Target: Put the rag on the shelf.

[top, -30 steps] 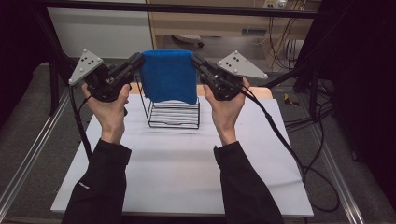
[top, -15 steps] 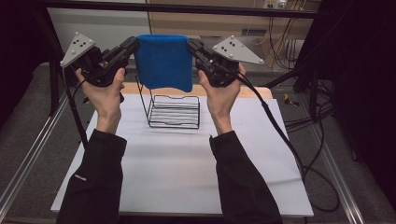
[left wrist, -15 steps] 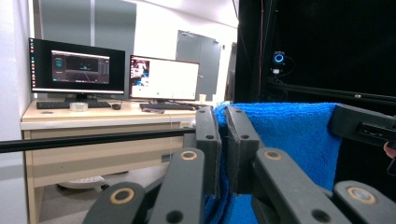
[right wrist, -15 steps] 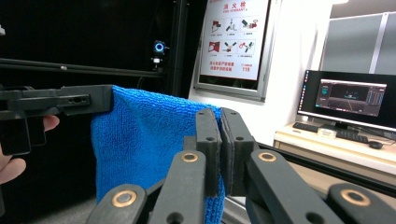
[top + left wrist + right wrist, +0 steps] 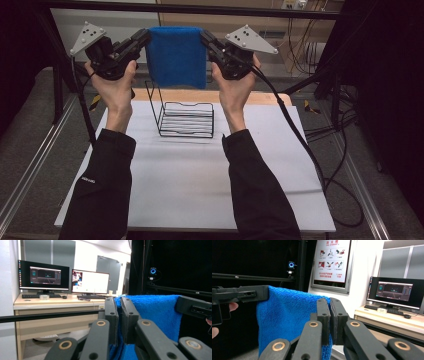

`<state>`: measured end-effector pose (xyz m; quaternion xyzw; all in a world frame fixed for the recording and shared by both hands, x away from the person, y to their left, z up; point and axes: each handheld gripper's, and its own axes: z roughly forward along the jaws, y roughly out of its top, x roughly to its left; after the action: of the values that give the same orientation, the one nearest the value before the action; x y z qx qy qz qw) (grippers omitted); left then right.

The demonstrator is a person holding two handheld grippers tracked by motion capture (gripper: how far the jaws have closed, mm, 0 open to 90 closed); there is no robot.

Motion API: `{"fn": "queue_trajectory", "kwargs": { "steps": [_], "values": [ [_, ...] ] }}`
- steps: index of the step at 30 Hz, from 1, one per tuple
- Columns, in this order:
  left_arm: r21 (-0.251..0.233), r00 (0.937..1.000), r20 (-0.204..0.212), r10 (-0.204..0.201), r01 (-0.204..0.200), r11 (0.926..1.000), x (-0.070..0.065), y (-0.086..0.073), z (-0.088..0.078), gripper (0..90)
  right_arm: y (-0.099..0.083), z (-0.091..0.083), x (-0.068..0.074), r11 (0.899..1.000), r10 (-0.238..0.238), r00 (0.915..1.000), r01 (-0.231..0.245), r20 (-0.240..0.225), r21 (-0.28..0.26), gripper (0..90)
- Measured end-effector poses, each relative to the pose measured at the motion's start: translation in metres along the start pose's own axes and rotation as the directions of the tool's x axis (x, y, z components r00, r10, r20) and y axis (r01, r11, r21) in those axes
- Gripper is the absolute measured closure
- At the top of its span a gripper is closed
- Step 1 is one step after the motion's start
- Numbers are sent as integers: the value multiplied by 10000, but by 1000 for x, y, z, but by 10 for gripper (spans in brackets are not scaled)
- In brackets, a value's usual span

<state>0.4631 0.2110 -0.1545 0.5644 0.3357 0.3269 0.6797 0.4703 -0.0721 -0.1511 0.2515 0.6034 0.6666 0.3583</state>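
Both hands are lifting the blue towel [image 5: 177, 56] higher than it was a second ago, when its bottom edge was hanging down over the wire rack [image 5: 186, 119]. Now the towel is hanging in the air, up above the rack and not touching it. The left gripper [image 5: 141, 40] is pinching the towel's top left corner, with its jaws squeezed tight on the cloth. The right gripper [image 5: 206, 40] is pinching the top right corner the same way. In the left gripper view, blue cloth is poking out between the black jaws. In the right gripper view, the towel is stretching across to the other gripper. The rack is sitting on the white table [image 5: 190, 180], near the far edge, between the two forearms.
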Motion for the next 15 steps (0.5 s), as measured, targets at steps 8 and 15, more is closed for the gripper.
{"fn": "queue_trajectory", "kwargs": {
  "steps": [8, 15],
  "values": [
    [40, 9999, -167, -35, 35, 10000, 12, -2, 14, 848, -2, 18, -10, 9999, -32, 10000, 31, 64, 154, 876],
    [190, 9994, -330, 35, -29, 9998, 20, -6, 26, 848, -8, 29, -16, 9990, -160, 9998, 153, 155, 416, 877]
  ]
}}
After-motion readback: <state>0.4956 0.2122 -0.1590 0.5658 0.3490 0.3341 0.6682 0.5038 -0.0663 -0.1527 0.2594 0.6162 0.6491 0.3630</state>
